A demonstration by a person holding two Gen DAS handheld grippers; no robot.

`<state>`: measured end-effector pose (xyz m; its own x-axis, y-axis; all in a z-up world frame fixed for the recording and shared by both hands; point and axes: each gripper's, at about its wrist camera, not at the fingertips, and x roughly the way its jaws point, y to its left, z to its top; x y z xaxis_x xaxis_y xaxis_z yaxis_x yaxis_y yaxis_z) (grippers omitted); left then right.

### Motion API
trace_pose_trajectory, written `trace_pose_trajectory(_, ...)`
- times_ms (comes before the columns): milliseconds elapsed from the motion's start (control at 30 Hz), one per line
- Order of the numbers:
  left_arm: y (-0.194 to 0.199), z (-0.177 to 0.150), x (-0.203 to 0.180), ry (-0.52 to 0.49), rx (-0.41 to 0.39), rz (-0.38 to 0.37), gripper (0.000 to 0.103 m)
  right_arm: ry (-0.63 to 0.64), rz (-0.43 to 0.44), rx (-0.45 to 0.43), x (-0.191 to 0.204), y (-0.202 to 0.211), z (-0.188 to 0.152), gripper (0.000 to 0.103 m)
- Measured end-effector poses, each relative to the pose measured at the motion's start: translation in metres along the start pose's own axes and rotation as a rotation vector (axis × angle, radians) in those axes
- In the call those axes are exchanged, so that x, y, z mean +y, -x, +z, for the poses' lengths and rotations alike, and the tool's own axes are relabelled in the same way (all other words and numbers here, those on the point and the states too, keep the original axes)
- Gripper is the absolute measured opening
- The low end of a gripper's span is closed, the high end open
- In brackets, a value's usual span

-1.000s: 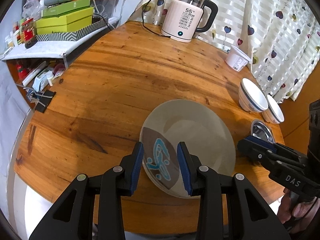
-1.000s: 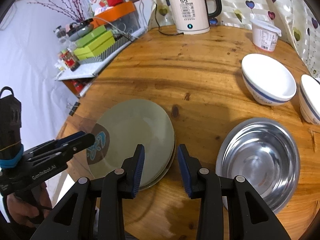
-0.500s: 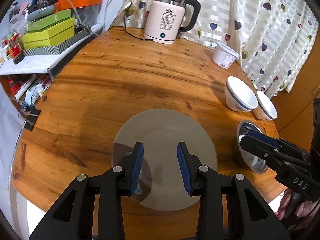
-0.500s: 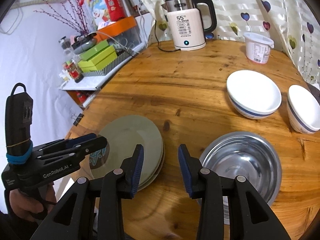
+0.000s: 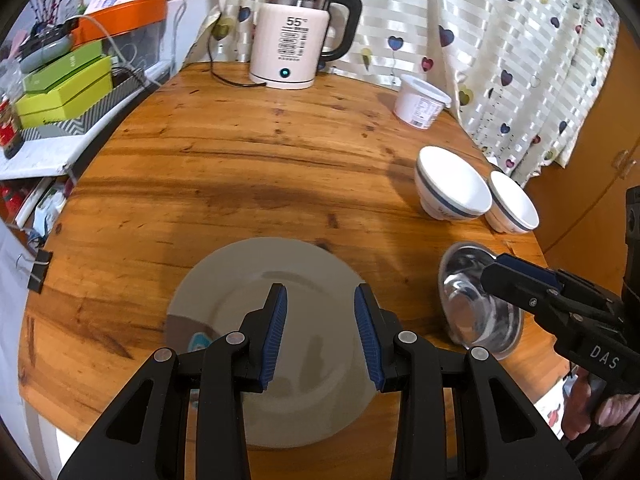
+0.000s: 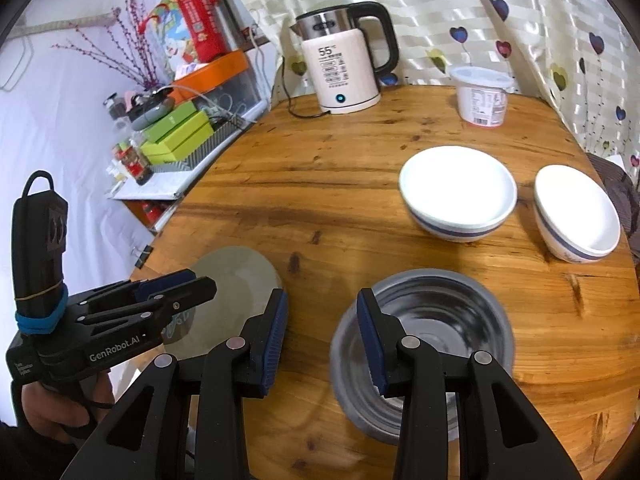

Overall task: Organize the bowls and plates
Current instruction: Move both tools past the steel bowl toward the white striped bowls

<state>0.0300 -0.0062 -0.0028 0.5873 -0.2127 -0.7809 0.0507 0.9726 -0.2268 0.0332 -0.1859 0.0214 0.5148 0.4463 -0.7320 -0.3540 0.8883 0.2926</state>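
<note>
Plates (image 5: 280,280) stacked at lower centre (looks done). Steel bowl (image 6: 440,320) and two white bowls (image 6: 458,190) at right not yet nested. Left gripper (image 5: 320,320) and right gripper (image 6: 322,328) held part-open, empty.

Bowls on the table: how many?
3. Steel bowl at the near edge under the right gripper; two white blue-banded bowls behind it, larger left, smaller right. None seem hidden.
</note>
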Motion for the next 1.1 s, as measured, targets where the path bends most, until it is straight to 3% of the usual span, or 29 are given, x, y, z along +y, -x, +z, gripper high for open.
trace_pose_trajectory(1100,-0.026,0.030,-0.054,-0.097,0.045,-0.108,0.036,-0.153,-0.072,-0.039,-0.066,0.025,0.001,0.036)
